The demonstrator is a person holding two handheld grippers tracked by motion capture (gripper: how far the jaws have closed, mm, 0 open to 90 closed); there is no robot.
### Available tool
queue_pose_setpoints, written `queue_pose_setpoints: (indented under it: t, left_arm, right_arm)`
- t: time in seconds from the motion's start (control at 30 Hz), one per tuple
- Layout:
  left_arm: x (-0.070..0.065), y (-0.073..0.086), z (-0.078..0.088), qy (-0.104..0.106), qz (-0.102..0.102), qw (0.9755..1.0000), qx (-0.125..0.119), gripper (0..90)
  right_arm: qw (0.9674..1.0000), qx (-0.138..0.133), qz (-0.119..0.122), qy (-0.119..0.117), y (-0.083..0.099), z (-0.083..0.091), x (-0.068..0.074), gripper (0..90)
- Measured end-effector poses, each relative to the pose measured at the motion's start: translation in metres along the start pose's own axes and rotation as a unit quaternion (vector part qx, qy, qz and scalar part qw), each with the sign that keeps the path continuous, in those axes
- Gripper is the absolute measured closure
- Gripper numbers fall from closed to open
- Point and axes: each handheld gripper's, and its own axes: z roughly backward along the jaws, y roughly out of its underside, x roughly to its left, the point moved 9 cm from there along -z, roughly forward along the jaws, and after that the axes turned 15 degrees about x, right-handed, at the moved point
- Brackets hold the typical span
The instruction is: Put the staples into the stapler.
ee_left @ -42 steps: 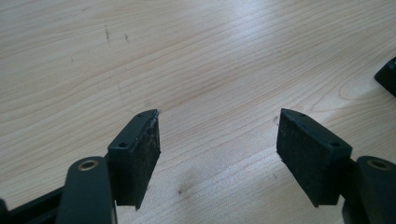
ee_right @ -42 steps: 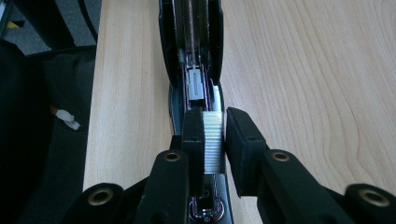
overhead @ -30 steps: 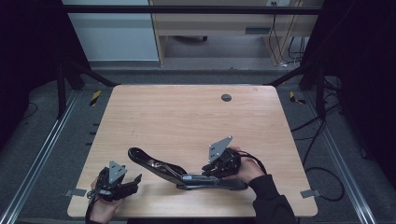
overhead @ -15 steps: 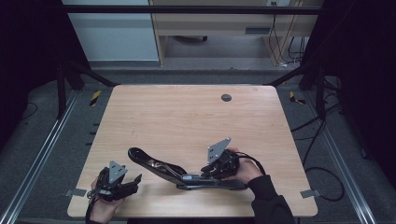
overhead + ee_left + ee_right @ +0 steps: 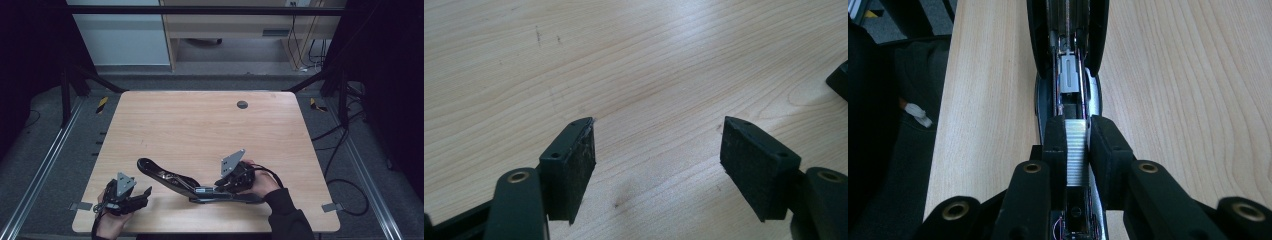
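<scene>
A strip of staples (image 5: 1077,150), silvery and ribbed, sits pinched between the two pads of the right claw (image 5: 1077,137), directly over the open channel of a black stapler (image 5: 175,180). The stapler lies opened out flat on the worktop (image 5: 200,130) near its front edge, its lid stretching away to the left and its base under the right claw (image 5: 220,186). In the right gripper view the metal pusher (image 5: 1069,75) shows in the channel just beyond the strip. The left claw (image 5: 142,194) rests low at the front left corner of the worktop, well apart from the stapler's lid end, held in the person's left hand. In the left gripper view its pads (image 5: 574,160) stand spread wide with only bare wood between them.
</scene>
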Motion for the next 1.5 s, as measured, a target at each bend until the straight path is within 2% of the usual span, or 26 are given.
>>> queue_pose_setpoints:
  t: [1.03, 1.43, 1.5]
  left_arm:
    - [-0.0001, 0.0, -0.0002, -0.001, -0.001, 1.0, 0.001, 29.5]
    - [-0.0002, 0.0, -0.0003, 0.0, -0.001, 1.0, 0.001, 29.5]
    - [-0.0003, -0.0001, -0.0002, 0.0, -0.001, 1.0, 0.001, 29.5]
  right_arm:
    - [1.0, 0.005, 0.004, -0.001, 0.0006, -0.0026, 0.0002, 77.9]
    - [0.9999, 0.011, -0.003, -0.004, 0.0011, -0.0058, -0.0002, 77.3]
    - [0.9998, 0.011, -0.011, -0.006, 0.0013, -0.0049, 0.0, 76.2]
